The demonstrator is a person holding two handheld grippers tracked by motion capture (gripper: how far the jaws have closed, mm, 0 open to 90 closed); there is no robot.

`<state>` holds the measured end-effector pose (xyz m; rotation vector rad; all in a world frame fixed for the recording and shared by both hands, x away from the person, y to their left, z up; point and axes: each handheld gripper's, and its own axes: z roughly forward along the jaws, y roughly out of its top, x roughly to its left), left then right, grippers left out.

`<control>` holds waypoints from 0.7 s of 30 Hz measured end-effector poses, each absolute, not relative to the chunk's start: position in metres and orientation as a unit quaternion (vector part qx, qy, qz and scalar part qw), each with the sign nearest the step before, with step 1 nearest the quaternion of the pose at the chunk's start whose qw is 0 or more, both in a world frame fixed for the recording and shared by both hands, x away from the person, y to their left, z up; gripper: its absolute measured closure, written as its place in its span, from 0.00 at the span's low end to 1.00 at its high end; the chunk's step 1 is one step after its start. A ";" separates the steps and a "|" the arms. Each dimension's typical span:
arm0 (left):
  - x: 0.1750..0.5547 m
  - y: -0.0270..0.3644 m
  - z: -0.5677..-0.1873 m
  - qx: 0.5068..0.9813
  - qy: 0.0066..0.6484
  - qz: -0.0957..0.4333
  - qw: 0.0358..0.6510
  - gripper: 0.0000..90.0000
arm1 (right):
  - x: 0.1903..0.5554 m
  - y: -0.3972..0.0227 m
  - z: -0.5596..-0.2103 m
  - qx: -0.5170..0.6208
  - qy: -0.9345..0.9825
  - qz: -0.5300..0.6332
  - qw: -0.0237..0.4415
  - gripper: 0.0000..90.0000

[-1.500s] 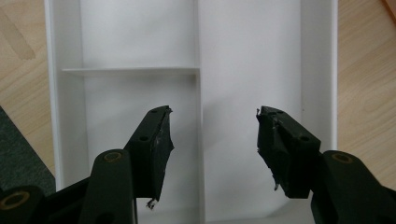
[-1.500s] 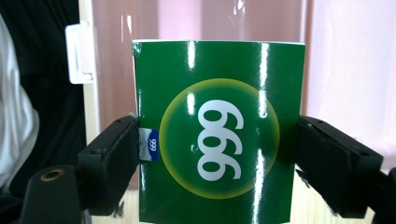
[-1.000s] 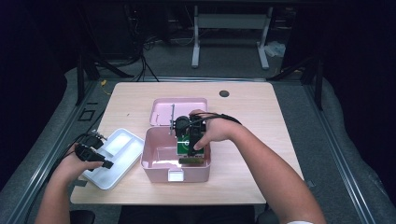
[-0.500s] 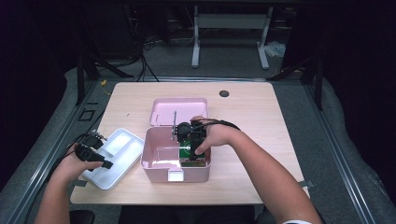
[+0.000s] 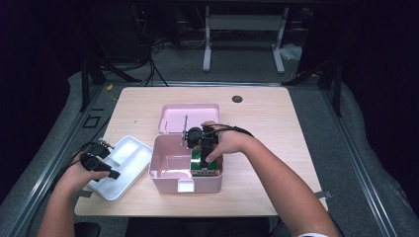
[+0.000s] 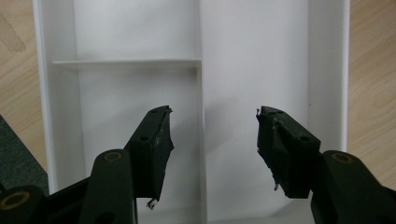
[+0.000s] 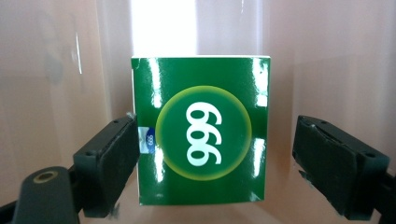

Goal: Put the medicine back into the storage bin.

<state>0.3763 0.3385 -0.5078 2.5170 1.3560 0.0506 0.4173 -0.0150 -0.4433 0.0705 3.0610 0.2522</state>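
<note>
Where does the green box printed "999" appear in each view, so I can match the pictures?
High view: the green box lies in the pink bin's right half, under the right gripper.
Right gripper view: the box sits centre frame between open jaws; the left jaw touches its edge.
Left gripper view: not there; a white tray.
Shared landmark: the pink bin's inner wall.

Black two-finger grippers, brass-coloured screws, chipped fingers, thin black cables, bare forearms
</note>
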 end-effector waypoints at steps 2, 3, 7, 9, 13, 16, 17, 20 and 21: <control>0.376 0.338 -0.508 0.872 0.469 0.018 0.140 0.50 | 0.416 -0.017 -0.438 0.021 0.995 0.086 0.035 0.19; 0.376 0.338 -0.508 0.872 0.470 0.017 0.139 0.50 | 0.415 -0.019 -0.435 0.023 0.995 0.089 0.037 0.19; 0.377 0.334 -0.510 0.874 0.467 0.015 0.137 0.50 | 0.411 -0.028 -0.421 0.030 0.994 0.092 0.051 0.21; 0.377 0.333 -0.510 0.876 0.463 0.015 0.134 0.50 | 0.410 -0.034 -0.415 0.035 0.993 0.095 0.060 0.23; 0.378 0.333 -0.512 0.876 0.465 0.014 0.131 0.50 | 0.406 -0.049 -0.406 0.051 0.991 0.103 0.070 0.26; 0.379 0.332 -0.514 0.876 0.465 0.013 0.129 0.50 | 0.405 -0.063 -0.403 0.065 0.990 0.111 0.066 0.26; 0.379 0.332 -0.514 0.875 0.466 0.013 0.129 0.50 | 0.405 -0.068 -0.402 0.070 0.989 0.110 0.069 0.26; 0.380 0.332 -0.515 0.875 0.467 0.010 0.125 0.50 | 0.405 -0.081 -0.401 0.084 0.988 0.112 0.071 0.26; 0.380 0.332 -0.516 0.876 0.466 0.009 0.124 0.50 | 0.405 -0.088 -0.400 0.089 0.987 0.114 0.075 0.26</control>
